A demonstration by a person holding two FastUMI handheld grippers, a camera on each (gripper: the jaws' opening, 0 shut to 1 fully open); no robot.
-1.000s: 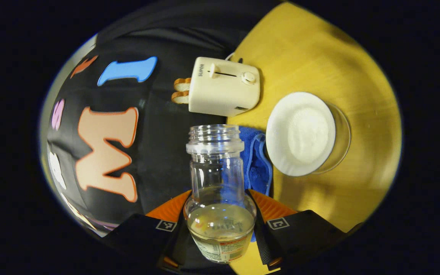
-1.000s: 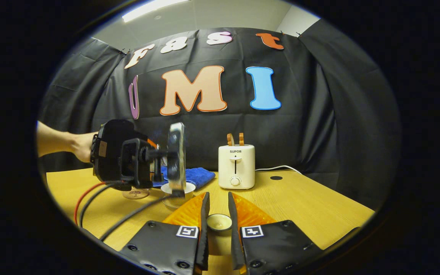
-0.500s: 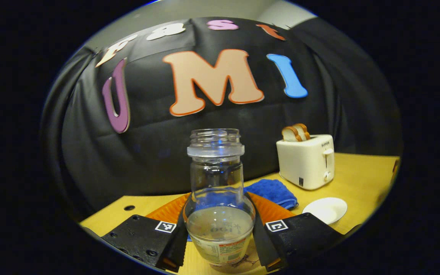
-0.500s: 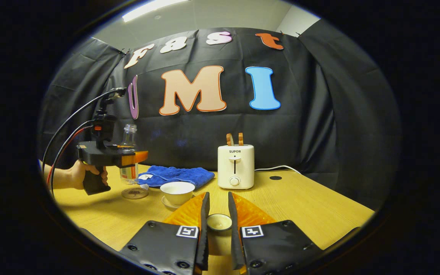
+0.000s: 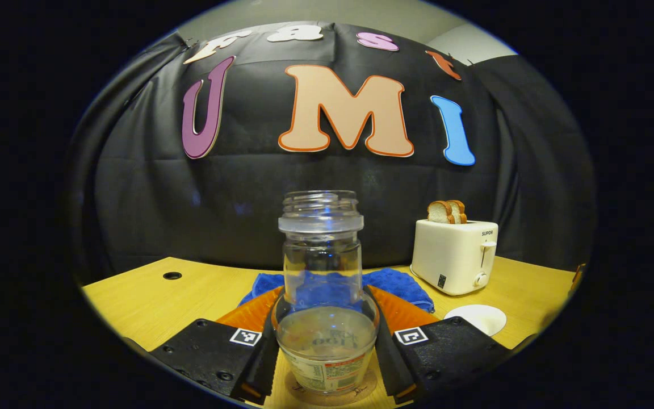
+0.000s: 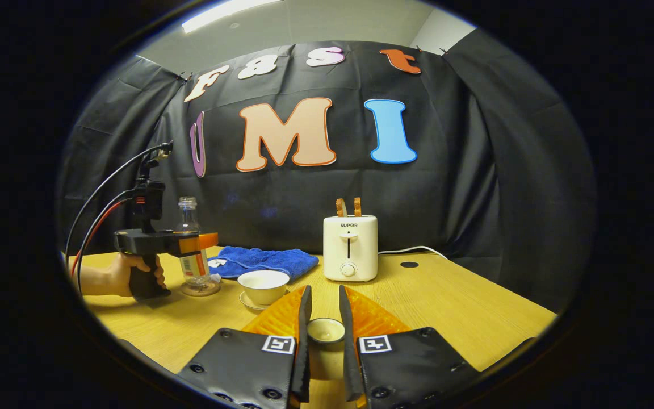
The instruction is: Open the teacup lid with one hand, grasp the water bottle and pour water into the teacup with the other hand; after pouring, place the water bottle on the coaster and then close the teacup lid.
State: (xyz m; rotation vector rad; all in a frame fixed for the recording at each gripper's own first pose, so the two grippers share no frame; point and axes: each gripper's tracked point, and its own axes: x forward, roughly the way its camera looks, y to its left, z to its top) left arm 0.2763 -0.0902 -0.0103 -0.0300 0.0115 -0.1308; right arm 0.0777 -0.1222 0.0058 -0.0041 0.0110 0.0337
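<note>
My left gripper [image 5: 325, 341] pinches the water bottle [image 5: 321, 272], one finger pressed to each side of its rounded lower body, and the bottle stands upright on the coaster [image 5: 327, 392], a thin round disc with a dark printed pattern showing under the base. The bottle is clear and smooth, with a wide threaded neck and no cap, a bulging shoulder below it, a band of paper label near the bottom, and a little cloudy water in the lower part. In the right gripper view I see the same bottle [image 6: 189, 244] at the far left of the table, held by that gripper [image 6: 202, 241] with a hand [image 6: 134, 272] around its grip and cables looping up behind. My right gripper [image 6: 325, 332] has its fingers drawn close on the teacup lid [image 6: 326, 330], a small round pale piece with a glazed sheen, though I cannot tell for sure that both fingers press on it. The teacup [image 6: 263, 286] is a glossy white bowl shape on a matching saucer [image 6: 250, 303], open, just beside the coaster. Behind it lies a crumpled blue terry cloth [image 6: 264, 259], and a boxy cream toaster [image 6: 351, 248] with two slices of toast [image 6: 348, 207] standing in it. The table [image 6: 463, 312] is yellow wood grain.
</note>
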